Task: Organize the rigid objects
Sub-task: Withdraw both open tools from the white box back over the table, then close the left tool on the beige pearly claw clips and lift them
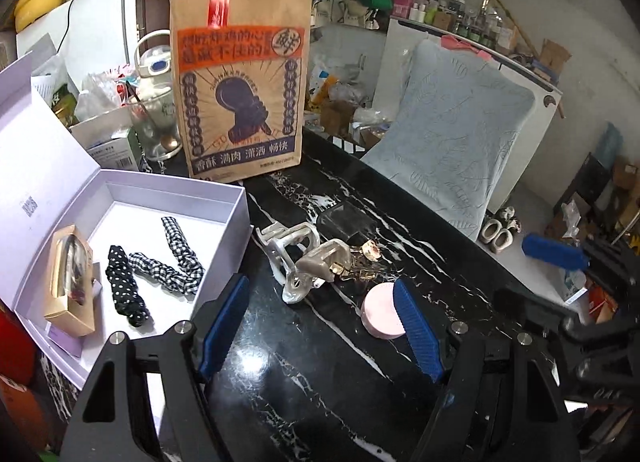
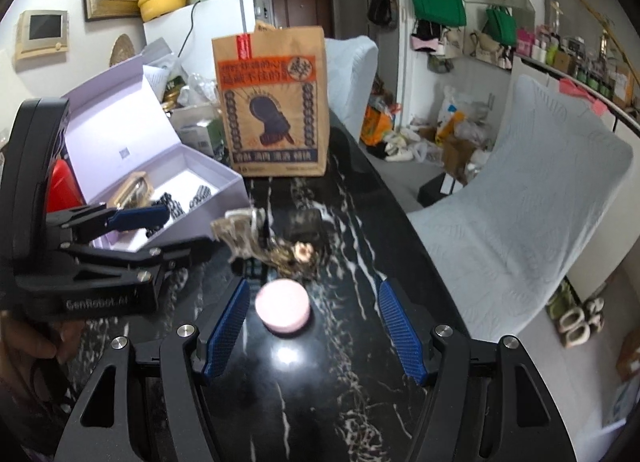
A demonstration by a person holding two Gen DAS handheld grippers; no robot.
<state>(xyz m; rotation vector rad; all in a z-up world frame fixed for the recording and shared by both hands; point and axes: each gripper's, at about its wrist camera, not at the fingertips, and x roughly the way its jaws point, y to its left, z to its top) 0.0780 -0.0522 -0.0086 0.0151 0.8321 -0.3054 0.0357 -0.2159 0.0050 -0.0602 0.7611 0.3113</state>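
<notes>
Box (image 1: 236, 206) holds 3 scrunchies (image 1: 160, 266), tan packet (image 1: 70, 282); both hand-held grippers (image 1: 320, 326) (image 2: 312, 326) wide, empty.

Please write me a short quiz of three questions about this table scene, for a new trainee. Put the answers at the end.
1. True or false: the round pink case already lies inside the open white box.
2. Which things lie in that box? A) three black-and-white fabric scrunchies and a small tan carton; B) the pearly hair claw clips; C) the brown paper bag.
3. Fill in: the right tool is ____, with the pink case lying on the black marble table ahead, between its fingers.

Key
1. False; it lies on the table.
2. A.
3. Open. The left tool is open too.
</notes>
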